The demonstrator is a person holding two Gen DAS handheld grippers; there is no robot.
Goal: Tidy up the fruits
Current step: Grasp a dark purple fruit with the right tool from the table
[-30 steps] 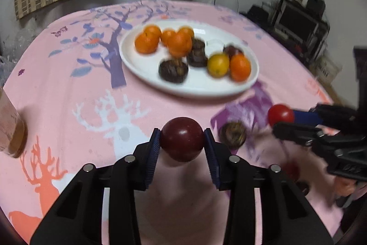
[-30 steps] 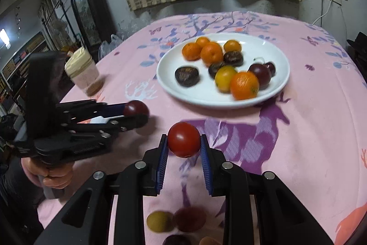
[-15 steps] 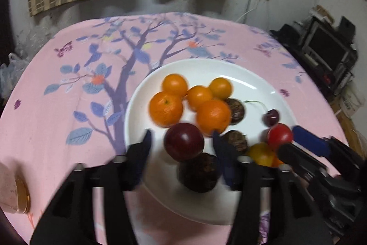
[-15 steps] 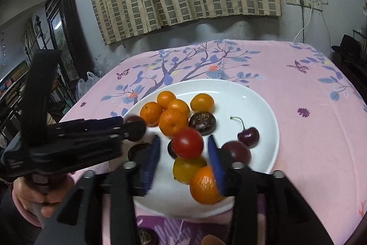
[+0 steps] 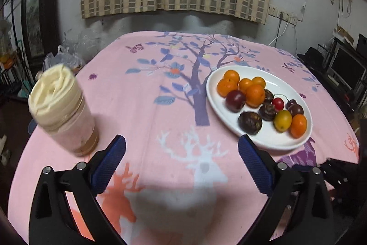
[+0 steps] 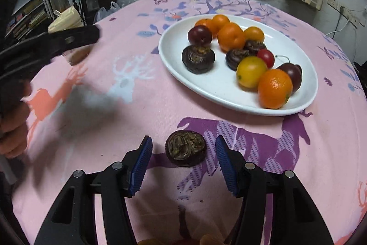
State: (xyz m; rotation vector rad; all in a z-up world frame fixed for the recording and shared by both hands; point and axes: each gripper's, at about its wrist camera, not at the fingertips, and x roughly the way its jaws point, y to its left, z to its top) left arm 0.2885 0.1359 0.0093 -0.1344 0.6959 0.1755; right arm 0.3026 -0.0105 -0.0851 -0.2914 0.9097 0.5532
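A white oval plate [image 5: 275, 141] [image 6: 218, 88] on the pink tablecloth holds several oranges, dark plums, dark brown wrinkled fruits, a yellow fruit and a small red one. My left gripper [image 5: 181, 150] is open and empty, low over bare cloth left of the plate. My right gripper [image 6: 183, 153] is open, its blue pads either side of a dark brown wrinkled fruit [image 6: 185, 148] lying on the cloth in front of the plate, not touching it. The left gripper also shows at the left of the right wrist view [image 6: 68, 38].
A jar with a cream lid [image 5: 63, 111] stands on the cloth at the left, close to my left finger. Bits of more fruit [image 6: 206, 240] peek in at the bottom edge of the right wrist view. The table's right edge drops off beyond the plate.
Both grippers let go of their fruits on the plate and opened wide. They pulled back off the plate; the right one now straddles the brown fruit on the cloth.
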